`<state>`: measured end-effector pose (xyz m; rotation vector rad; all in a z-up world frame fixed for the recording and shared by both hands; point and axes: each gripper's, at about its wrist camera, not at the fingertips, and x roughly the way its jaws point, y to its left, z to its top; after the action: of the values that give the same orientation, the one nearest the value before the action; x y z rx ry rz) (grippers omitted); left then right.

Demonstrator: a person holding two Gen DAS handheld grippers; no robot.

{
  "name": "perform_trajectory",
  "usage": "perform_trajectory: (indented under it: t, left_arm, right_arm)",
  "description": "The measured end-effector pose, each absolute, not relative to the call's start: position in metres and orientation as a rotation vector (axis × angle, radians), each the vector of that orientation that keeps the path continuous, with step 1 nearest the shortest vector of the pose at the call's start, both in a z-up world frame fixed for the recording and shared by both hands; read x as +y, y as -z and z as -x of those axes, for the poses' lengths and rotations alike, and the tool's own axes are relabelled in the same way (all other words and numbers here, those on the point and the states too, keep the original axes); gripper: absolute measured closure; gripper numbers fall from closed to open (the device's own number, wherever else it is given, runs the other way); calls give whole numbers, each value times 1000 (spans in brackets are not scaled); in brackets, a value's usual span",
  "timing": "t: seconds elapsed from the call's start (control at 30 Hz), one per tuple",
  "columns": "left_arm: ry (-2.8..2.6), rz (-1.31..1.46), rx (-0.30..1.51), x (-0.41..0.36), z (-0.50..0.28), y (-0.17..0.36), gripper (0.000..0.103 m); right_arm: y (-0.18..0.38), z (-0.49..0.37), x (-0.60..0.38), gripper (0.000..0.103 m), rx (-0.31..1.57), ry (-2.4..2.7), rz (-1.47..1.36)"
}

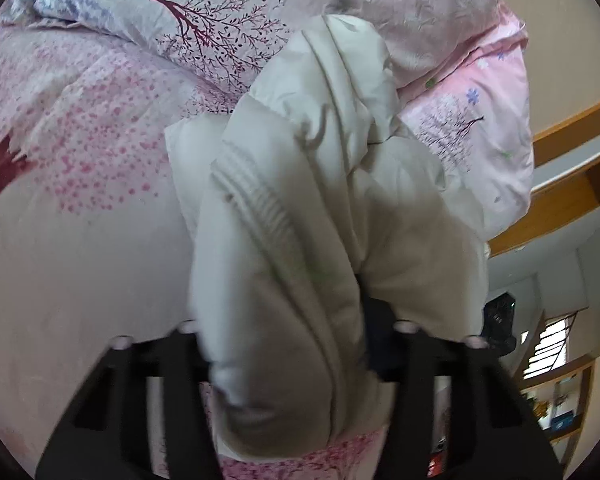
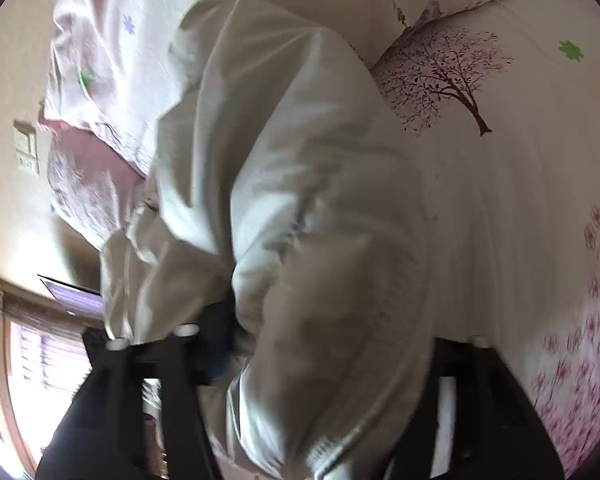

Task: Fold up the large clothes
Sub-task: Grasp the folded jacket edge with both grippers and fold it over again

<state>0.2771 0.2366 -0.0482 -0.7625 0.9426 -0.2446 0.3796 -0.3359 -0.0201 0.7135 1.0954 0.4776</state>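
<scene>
A large white padded jacket [image 1: 300, 208] hangs over the bed, bunched in thick folds with a ribbed seam across it. My left gripper [image 1: 296, 332] is shut on a thick fold of it; the cloth fills the space between the black fingers [image 1: 384, 340] and hides their tips. In the right wrist view the same jacket [image 2: 292, 200] drapes over my right gripper [image 2: 320, 344], which is shut on another bunch of it; only the left finger [image 2: 216, 340] shows, the other is covered by cloth. The jacket is lifted off the bedspread and blurred.
A pink and white bedspread [image 1: 80, 200] with red tree prints lies under the jacket. A pillow [image 1: 140, 8] and a crumpled pink quilt [image 1: 480, 80] lie at the head. Wooden shelves [image 1: 572, 184] stand at the right. A window [image 2: 40, 360] and wall switch [image 2: 26, 148] show left.
</scene>
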Motion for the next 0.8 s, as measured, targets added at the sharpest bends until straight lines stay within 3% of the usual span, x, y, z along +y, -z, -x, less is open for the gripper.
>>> perform_trajectory:
  t: [0.1, 0.17, 0.47, 0.53, 0.6, 0.7, 0.73, 0.8]
  left_arm:
    - [251, 779, 902, 236, -269, 40, 80]
    - [260, 788, 870, 237, -263, 32, 83]
    - [316, 845, 817, 253, -201, 5, 84]
    - [305, 854, 841, 257, -187, 11, 83]
    - [274, 875, 878, 262, -182, 25, 75]
    - [245, 899, 887, 267, -181, 36, 67]
    - [238, 892, 882, 267, -181, 34, 65]
    - [235, 877, 869, 266, -179, 29, 51]
  right_arm:
    - [12, -368, -336, 72, 1088, -460, -756]
    - [7, -358, -336, 75, 1077, -457, -776]
    - [-10, -289, -339, 78, 1073, -494, -827]
    - [-7, -276, -338, 75, 1083, -472, -814]
    - [-2, -263, -338, 59, 1094, -384, -764]
    - [-7, -257, -351, 48, 1054, -276, -731]
    - [-15, -251, -355, 47, 1021, -244, -726]
    - [-37, -241, -351, 46, 940, -178, -671]
